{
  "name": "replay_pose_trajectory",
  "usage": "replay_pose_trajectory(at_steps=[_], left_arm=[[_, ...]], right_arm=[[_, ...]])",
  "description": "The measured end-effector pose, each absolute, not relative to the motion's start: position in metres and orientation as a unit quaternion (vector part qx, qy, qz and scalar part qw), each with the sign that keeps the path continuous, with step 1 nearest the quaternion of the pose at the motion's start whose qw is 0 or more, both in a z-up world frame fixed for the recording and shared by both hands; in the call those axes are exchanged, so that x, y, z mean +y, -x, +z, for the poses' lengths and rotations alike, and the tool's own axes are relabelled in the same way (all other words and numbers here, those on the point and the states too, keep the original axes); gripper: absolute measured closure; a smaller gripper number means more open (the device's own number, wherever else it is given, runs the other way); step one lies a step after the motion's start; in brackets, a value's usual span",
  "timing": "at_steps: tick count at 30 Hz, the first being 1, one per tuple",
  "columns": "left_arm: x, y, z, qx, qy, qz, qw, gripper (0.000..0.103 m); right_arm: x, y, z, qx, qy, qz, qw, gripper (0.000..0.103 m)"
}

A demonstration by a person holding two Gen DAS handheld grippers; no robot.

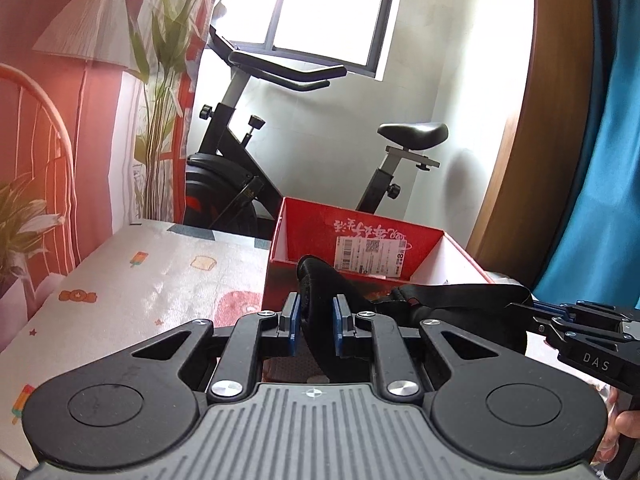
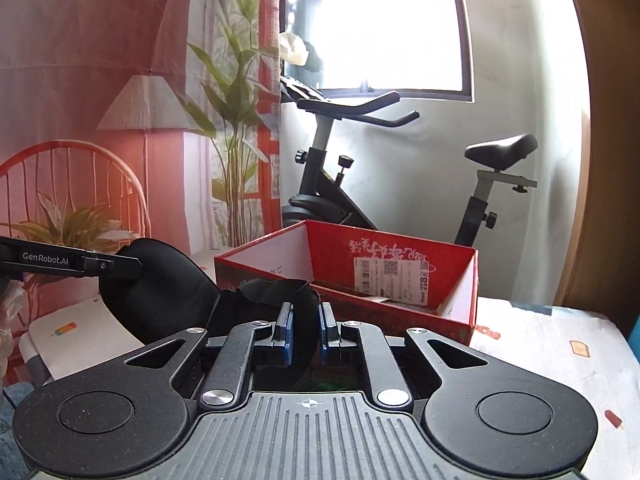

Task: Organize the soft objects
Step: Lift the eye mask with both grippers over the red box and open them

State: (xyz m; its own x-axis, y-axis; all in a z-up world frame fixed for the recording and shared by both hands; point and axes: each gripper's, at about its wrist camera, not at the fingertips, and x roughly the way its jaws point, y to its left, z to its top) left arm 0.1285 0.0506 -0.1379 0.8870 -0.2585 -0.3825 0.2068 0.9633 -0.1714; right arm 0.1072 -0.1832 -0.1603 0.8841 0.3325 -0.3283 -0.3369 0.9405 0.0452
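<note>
From the left wrist camera, the left gripper [image 1: 316,316] has its blue pads nearly together, pinched on the padded end of a black eye mask [image 1: 320,280], which stands up between them in front of the red cardboard box [image 1: 360,240]. The mask's black strap [image 1: 460,292] runs off to the right, straight into the right gripper [image 1: 528,312], whose jaws are closed on it. A hand [image 1: 624,428] shows at the right edge, under that tool. The box sits open on a white bed cover [image 1: 160,276] printed with little cartoons, a shipping label [image 1: 370,256] stuck on its inner wall. Behind it stands an exercise bike [image 1: 304,152] under a bright window [image 1: 332,4].

Over to the right wrist camera: the right gripper [image 2: 307,320] is all but closed too, its pads squeezing the looped black strap [image 2: 276,292]. To the left, the mask's rounded body [image 2: 160,288] hangs clear of the bed cover [image 2: 540,352], with the left gripper [image 2: 136,270] reaching in from the left edge and gripping its upper side. The red box [image 2: 360,280] lies just beyond the mask, open and close by.
</note>
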Motion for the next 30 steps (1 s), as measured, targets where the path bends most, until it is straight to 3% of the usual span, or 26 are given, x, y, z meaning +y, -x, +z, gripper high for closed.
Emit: replay_pose_trajectory(at_steps=[18, 30], left_arm=[[0.015, -0.256, -0.101, 0.198, 0.016, -0.13, 0.971, 0.086], [-0.027, -0.329, -0.135, 0.279, -0.049, -0.125, 0.951, 0.085]], right_arm=[[-0.2, -0.251, -0.127, 0.178, 0.021, 0.137, 0.974, 0.092], [-0.215, -0.329, -0.185, 0.267, -0.003, 0.068, 0.961, 0.092]])
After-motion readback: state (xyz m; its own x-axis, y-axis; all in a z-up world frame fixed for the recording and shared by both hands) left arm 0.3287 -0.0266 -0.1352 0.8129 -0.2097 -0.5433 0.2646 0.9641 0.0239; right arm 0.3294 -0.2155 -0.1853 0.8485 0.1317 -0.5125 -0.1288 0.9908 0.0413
